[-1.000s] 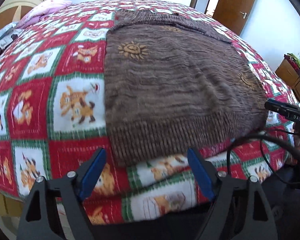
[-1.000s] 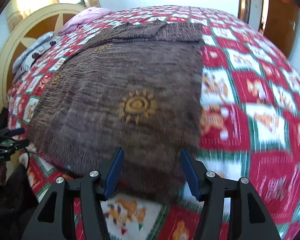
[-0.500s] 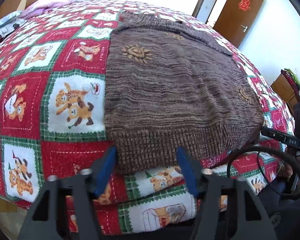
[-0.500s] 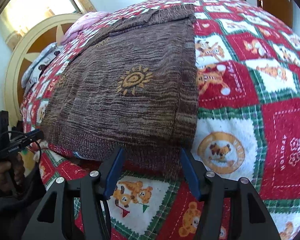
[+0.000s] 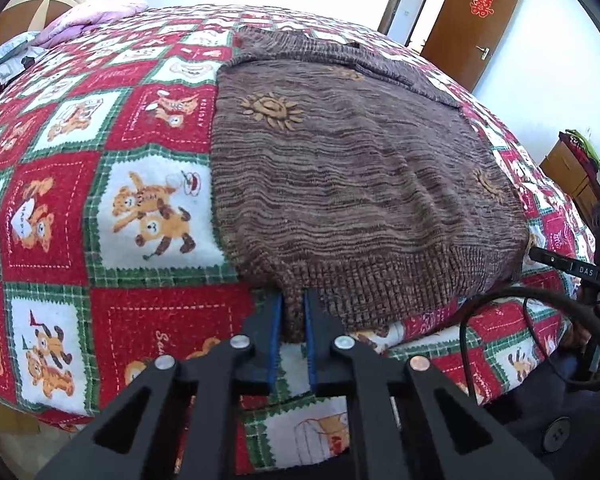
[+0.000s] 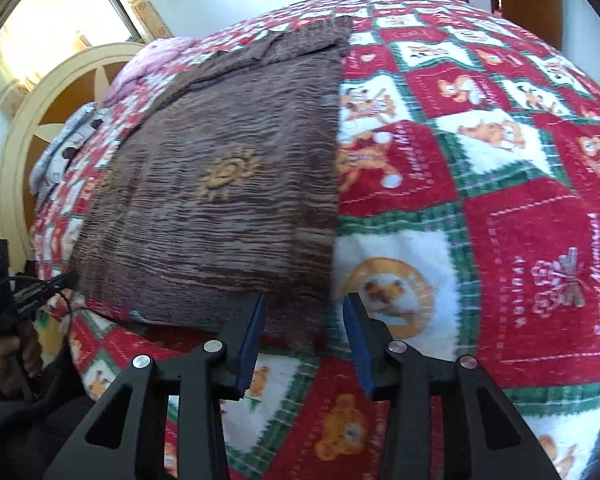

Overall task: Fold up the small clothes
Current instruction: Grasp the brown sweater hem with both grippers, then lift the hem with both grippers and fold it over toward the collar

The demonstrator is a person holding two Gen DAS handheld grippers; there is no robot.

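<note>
Two grippers at the near hem of one brown knit sweater, corners being taken for a fold.

Pressed together, the left gripper [image 5: 292, 320] pinches a bunched tuck of the sweater [image 5: 340, 168] at its ribbed hem [image 5: 380, 284]; the right gripper [image 6: 304, 320] is closing, its jaws apart with the hem's other corner between them, not yet pinched. Spread flat on the patchwork bear quilt [image 5: 100, 200] at the bed's near edge, the knit looks soft, limp and stretchy, light enough to lift; the thicker ribbing is probably the surest hold. No containers show.
</note>
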